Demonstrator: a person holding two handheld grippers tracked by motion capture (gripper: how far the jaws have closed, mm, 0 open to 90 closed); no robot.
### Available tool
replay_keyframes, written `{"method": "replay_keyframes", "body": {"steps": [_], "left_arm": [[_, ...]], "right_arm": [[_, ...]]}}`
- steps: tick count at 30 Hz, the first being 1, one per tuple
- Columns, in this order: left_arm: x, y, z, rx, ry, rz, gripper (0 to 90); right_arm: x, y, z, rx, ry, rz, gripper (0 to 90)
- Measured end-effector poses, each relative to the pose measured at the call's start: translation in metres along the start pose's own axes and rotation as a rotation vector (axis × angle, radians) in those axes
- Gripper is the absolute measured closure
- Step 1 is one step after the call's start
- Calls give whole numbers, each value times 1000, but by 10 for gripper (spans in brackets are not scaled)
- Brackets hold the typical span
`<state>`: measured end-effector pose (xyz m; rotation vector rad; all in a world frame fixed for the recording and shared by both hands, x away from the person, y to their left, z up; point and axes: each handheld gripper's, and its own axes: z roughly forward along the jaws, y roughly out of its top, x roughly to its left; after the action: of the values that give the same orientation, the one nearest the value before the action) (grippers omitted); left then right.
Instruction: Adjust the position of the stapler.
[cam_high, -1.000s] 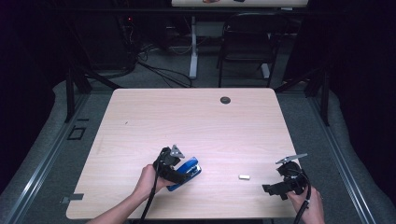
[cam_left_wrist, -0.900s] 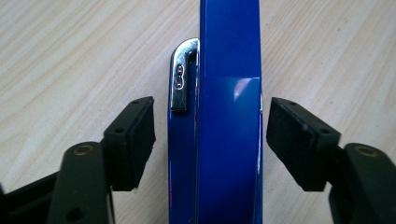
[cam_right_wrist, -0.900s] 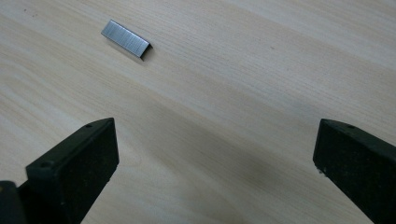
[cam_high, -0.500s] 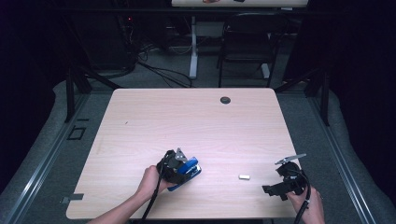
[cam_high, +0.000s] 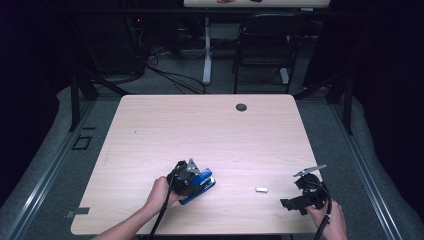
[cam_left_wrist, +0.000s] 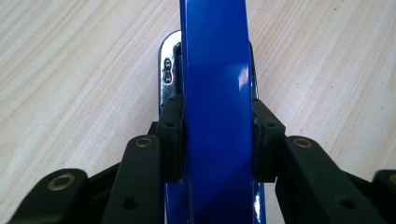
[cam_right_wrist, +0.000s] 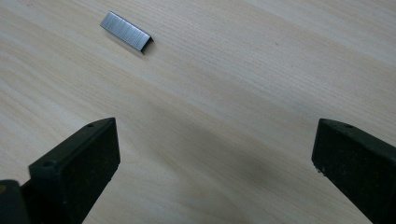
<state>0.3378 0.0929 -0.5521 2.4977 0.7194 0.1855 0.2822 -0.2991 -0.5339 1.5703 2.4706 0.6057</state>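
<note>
1. Left gripper (cam_high: 192, 177): sits at the near-left part of the light wood-grain tabletop (cam_high: 200, 130), held by the person's left hand (cam_high: 161, 194).
2. Its jaws have just been closing, with the glossy blue stapler (cam_left_wrist: 215, 93) between them. In the left gripper view both black pads (cam_left_wrist: 170, 135) press flat on the stapler's two sides, so it is pinched across its width.
3. Blue stapler in the high view (cam_high: 202, 185): on the table at the near edge, left of centre, nose pointing away from the hand toward the right. Whether it rests on the wood or is lifted slightly, I cannot tell from this angle.
4. Left gripper view also shows the stapler's shiny metal base plate (cam_left_wrist: 167, 74) sticking out past the blue top, over the wood.
5. Right gripper (cam_high: 295, 202): near-right corner of the table, in the person's right hand (cam_high: 327, 220). Jaws spread wide, nothing between them, bare wood below in the right gripper view.
6. Small silver strip of staples (cam_right_wrist: 126, 31): lies flat on the table ahead of the right gripper's jaws, apart from them. In the high view the strip (cam_high: 261, 189) lies between the two grippers, nearer the right one, touching neither.
7. Round dark grommet hole (cam_high: 241, 107) at the table's far edge, well apart from everything.
</note>
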Motion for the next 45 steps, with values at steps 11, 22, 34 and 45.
{"method": "replay_keyframes", "body": {"steps": [11,22,34,45], "left_arm": [[3,-1,0,-17,-64,46,645],[4,3,5,-37,-126,117,651],[-7,11,11,-50,-182,241,659],[-13,17,17,-67,-252,319,657]], "right_arm": [[1,0,0,3,-7,-2,7],[2,1,1,18,-10,-11,8],[2,1,2,25,-8,-13,12],[3,1,3,28,-10,-14,14]]}}
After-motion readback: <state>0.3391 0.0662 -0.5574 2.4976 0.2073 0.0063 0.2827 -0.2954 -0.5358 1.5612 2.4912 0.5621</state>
